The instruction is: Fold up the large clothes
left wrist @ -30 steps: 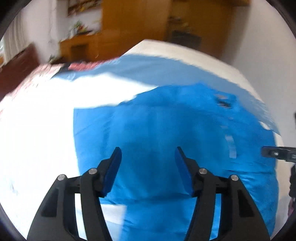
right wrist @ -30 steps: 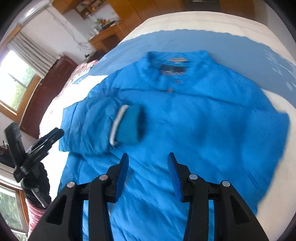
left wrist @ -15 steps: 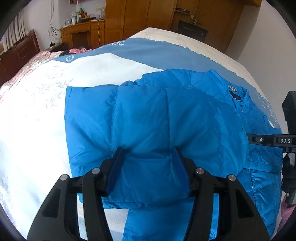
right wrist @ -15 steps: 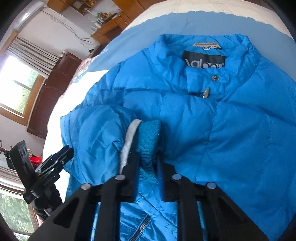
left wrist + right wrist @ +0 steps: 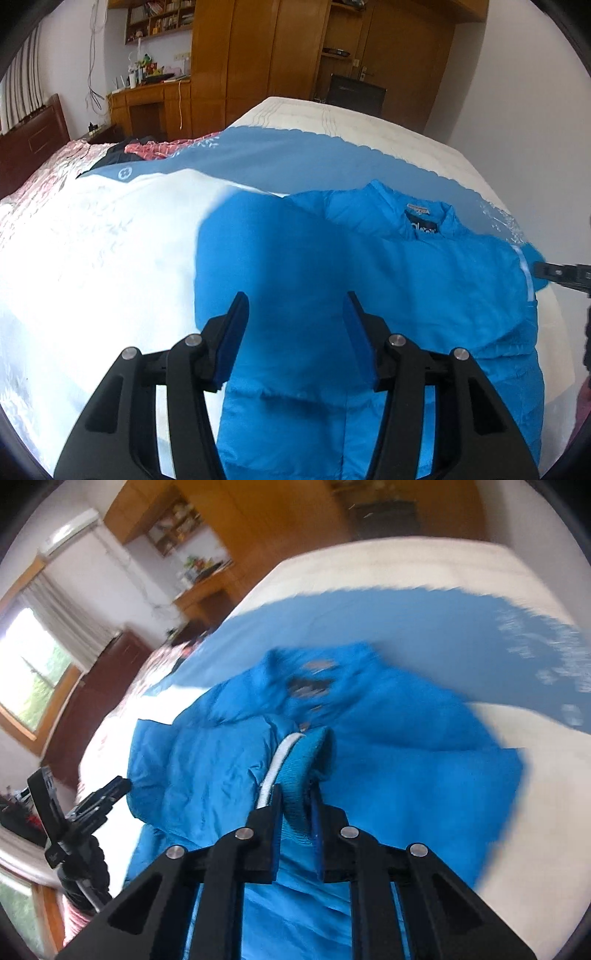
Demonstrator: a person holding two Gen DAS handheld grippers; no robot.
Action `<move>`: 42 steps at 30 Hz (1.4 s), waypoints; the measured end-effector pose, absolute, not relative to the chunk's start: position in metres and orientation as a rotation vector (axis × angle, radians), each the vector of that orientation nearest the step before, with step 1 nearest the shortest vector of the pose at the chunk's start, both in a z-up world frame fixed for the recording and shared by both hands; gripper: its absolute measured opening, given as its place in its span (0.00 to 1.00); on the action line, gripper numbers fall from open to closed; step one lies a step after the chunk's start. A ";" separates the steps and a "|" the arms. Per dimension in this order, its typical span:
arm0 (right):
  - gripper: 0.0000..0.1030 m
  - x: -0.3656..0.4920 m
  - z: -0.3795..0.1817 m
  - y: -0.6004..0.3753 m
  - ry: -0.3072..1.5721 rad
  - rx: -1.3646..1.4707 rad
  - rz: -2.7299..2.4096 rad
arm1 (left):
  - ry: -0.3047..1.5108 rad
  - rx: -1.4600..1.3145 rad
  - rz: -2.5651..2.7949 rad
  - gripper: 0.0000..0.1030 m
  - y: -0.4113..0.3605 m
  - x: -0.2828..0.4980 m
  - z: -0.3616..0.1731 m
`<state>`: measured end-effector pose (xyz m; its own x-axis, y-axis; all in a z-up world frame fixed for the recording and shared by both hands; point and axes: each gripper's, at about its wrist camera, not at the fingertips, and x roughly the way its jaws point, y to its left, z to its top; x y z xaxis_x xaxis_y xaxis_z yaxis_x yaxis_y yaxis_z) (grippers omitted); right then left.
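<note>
left gripper [image 5: 293,325]: released, angled down above jacket [image 5: 369,280] | right gripper [image 5: 297,801]: angled down, clenched on cuff [image 5: 306,760]

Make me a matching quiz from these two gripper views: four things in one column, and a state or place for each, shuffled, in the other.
Things:
1. right gripper
2. left gripper
3. blue jacket
4. sleeve cuff

States or places:
A. spread on the bed
B. jaws apart, gripping nothing
C. pinched between two pads, lifted
D. clamped on ribbed fabric

Pairs: 1-D, 2-B, 3-A, 4-C
</note>
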<state>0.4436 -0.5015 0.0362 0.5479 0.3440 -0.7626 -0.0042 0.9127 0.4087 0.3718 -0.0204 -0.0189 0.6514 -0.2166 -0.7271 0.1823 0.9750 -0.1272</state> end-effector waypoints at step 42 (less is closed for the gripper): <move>0.17 0.478 -0.052 -0.504 1.170 0.315 0.024 | 1.002 0.136 -0.322 0.51 -0.119 0.457 -0.082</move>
<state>0.4784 -0.5036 -0.0517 0.3952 0.1816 -0.9004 0.1442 0.9558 0.2560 0.4570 -0.1188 -0.0817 0.4961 -0.2026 -0.8443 0.3268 0.9444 -0.0346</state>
